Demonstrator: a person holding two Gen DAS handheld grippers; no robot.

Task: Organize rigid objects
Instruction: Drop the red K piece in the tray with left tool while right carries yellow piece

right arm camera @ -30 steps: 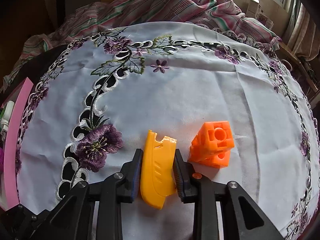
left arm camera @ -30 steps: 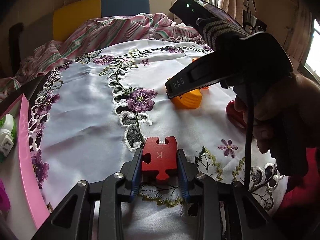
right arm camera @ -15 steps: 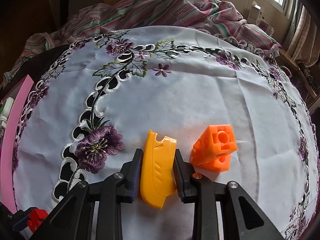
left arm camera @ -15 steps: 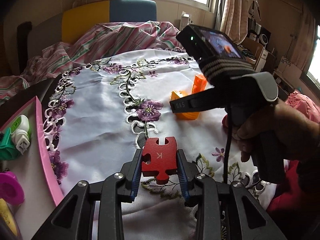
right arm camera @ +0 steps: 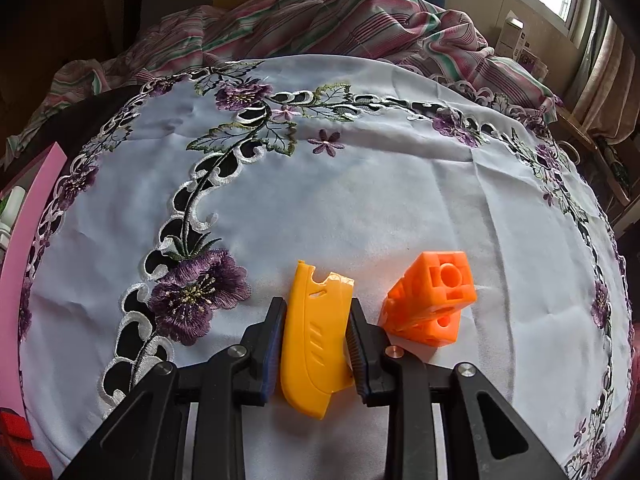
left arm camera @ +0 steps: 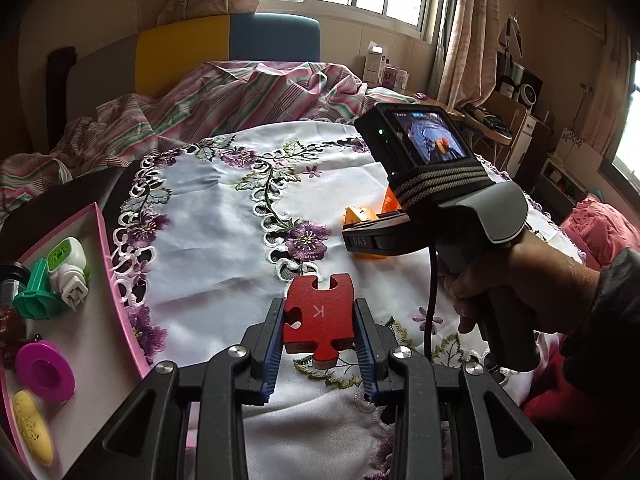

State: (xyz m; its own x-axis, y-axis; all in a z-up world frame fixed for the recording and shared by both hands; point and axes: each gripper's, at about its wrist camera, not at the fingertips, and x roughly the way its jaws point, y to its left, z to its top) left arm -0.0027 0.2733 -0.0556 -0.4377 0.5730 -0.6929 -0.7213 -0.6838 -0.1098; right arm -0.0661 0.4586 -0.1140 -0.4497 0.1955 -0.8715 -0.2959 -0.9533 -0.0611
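My left gripper is shut on a red jigsaw-shaped piece marked K and holds it above the embroidered white tablecloth. My right gripper is shut on a flat yellow plastic piece low over the cloth. An orange cube block lies tilted on the cloth just right of the right gripper. In the left wrist view the right gripper's body stands to the right, with the yellow piece peeking out behind it.
A pink-rimmed tray at the left holds a green and white plug-like item, a magenta ring, a yellow perforated piece and other items. A striped blanket is bunched at the table's far edge.
The left gripper has risen and pulled back toward the left with the red piece, bringing the tray into view. The right gripper stays shut on the yellow piece, almost still.
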